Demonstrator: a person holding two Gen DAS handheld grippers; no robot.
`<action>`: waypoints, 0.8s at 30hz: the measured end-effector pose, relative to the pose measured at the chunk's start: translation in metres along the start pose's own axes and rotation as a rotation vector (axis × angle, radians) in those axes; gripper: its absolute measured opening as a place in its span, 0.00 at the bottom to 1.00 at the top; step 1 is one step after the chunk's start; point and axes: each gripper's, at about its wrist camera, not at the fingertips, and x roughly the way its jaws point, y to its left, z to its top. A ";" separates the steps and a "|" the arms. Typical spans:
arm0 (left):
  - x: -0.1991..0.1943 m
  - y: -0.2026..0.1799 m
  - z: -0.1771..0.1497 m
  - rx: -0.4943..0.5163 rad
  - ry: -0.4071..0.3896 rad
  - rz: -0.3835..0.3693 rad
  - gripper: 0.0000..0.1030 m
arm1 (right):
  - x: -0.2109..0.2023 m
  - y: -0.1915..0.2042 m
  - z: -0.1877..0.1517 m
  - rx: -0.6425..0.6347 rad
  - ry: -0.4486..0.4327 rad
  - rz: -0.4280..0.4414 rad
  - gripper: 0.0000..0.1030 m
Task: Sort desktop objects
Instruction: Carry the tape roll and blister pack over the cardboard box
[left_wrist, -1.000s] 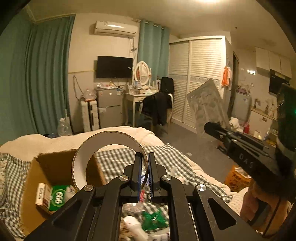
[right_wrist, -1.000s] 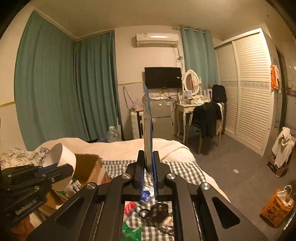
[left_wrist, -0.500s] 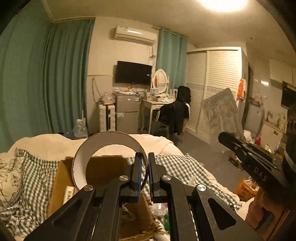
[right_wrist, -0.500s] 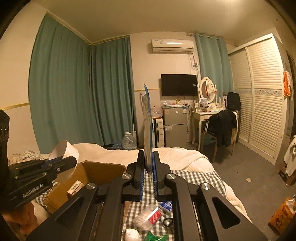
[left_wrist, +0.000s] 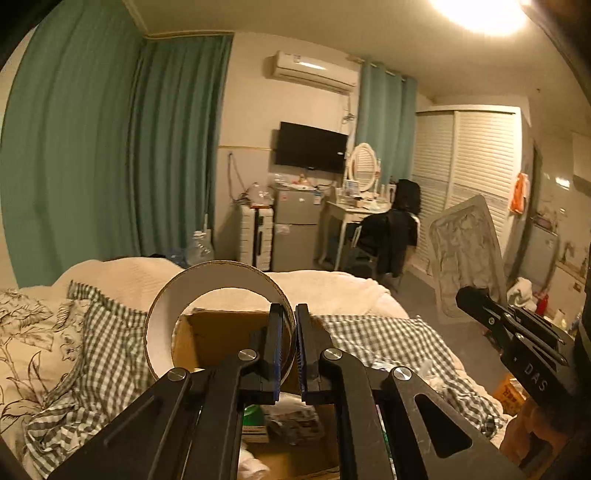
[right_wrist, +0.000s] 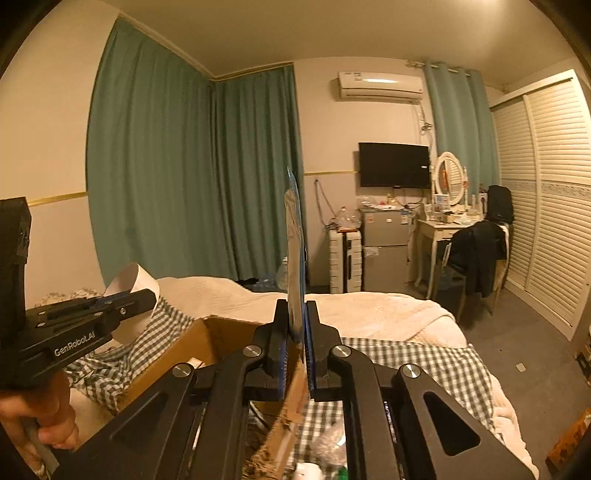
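My left gripper (left_wrist: 287, 314) is shut on the rim of a wide white cardboard ring (left_wrist: 159, 332), which stands upright to the left of the fingers. Below it lies an open cardboard box (left_wrist: 221, 339) with a green packet (left_wrist: 253, 413) and other small items inside. My right gripper (right_wrist: 295, 310) is shut on a flat clear blister pack (right_wrist: 295, 258), seen edge-on and pointing up. In the left wrist view the same pack (left_wrist: 465, 258) shows its broad face above the right gripper (left_wrist: 467, 295). The right wrist view shows the left gripper (right_wrist: 144, 299) with the ring (right_wrist: 133, 284), left of the box (right_wrist: 229, 332).
The box sits on a bed with a grey checked cloth (left_wrist: 388, 339), a cream blanket (right_wrist: 388, 314) and a leaf-print pillow (left_wrist: 33, 343). Loose small items lie on the cloth right of the box. An orange bag (left_wrist: 511, 395) stands on the floor beside the bed.
Both grippers have moved left across the bed with their loads. The box now lies straight under the left gripper, and the loose items have slid towards the right edge of its view.
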 end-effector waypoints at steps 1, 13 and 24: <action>0.000 0.003 0.000 -0.005 0.002 0.007 0.06 | 0.003 0.003 0.000 -0.001 0.003 0.009 0.07; 0.019 0.031 -0.006 -0.027 0.046 0.089 0.06 | 0.047 0.035 -0.007 -0.029 0.057 0.110 0.07; 0.068 0.045 -0.030 -0.019 0.170 0.140 0.06 | 0.104 0.043 -0.039 -0.035 0.191 0.175 0.07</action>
